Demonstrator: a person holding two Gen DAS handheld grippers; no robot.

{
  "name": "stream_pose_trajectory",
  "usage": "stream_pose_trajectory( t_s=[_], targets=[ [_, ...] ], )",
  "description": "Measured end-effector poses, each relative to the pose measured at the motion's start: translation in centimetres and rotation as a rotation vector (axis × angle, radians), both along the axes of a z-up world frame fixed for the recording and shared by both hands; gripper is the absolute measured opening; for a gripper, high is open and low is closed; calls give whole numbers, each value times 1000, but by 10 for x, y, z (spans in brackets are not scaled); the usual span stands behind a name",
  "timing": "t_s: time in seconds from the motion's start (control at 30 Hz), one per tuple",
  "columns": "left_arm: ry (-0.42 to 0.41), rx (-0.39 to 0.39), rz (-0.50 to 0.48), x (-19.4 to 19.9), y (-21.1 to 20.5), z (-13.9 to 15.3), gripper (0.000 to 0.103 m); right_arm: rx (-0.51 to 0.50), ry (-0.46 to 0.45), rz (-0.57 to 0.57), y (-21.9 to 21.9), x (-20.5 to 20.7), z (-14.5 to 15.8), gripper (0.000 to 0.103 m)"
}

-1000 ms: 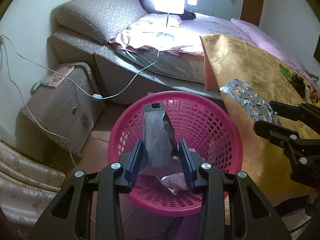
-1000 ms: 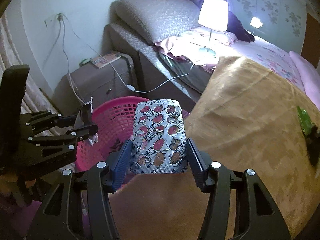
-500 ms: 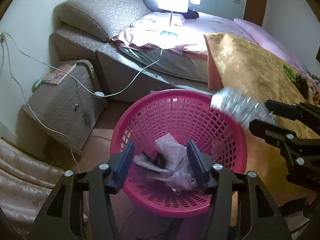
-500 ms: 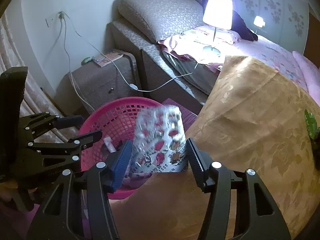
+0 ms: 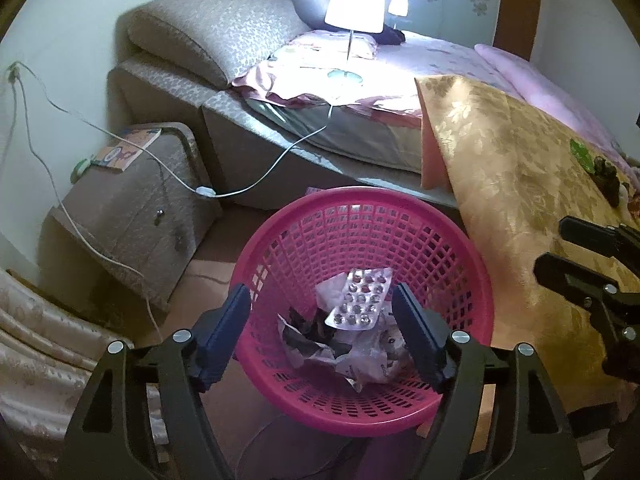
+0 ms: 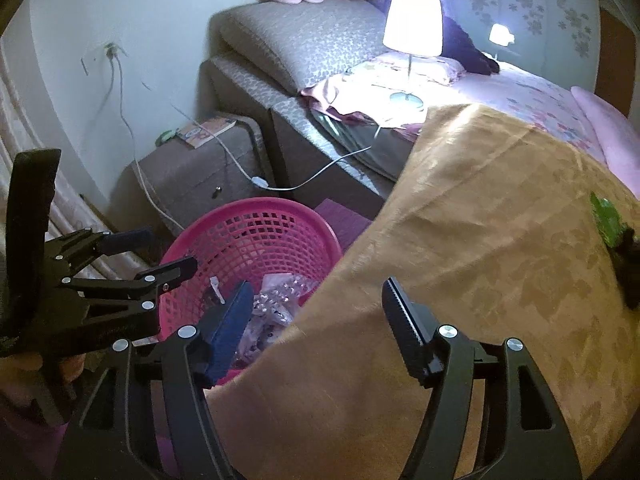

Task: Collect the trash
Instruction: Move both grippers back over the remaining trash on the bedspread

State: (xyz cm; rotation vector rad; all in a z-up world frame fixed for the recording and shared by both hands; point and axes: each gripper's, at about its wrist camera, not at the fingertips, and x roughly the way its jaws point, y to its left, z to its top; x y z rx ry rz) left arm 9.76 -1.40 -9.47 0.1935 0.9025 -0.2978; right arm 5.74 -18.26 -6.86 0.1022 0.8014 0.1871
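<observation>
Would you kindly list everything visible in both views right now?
Basket: one, pink, on the floor beside the gold cloth.
Blister pack: one, silver, on top of the basket's trash.
Crumpled wrappers: several, pale, basket bottom.
Gold cloth: one, draped at right.
Green item: one, on the gold cloth.
Lamp: one, lit, on the bed.
Nightstand: one, brown, left of the bed.
Book: one, on the nightstand.
Cable: one, white, across the nightstand to the bed.
Left hand-held gripper: open, above the basket.
Right hand-held gripper: open, empty, over the cloth edge.
</observation>
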Motion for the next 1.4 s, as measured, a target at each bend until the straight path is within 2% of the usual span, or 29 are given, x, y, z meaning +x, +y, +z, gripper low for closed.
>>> stream_pose_trajectory(
  t_s=[0.3,0.5,0.87,1.07,1.4],
  targets=[
    [-30,-16,-41,-13,-17,6,75,-2,-56,-143,-46,-40,6,67],
    [-27,-41,-91,-25,-34,10,76,-17,-61,-324,-103,-80,-3,70],
    [-35,10,-190,-40,-82,7,77,-65,-38,-596,-191,-138,-27,70],
    [-35,2,-251,-43,-116,16,77,-54,-40,-671,-216,-159,-33,70],
    [-23,-55,-401,-47,-205,39,77,-25,-37,-747,-248,-181,-41,70]
  ],
)
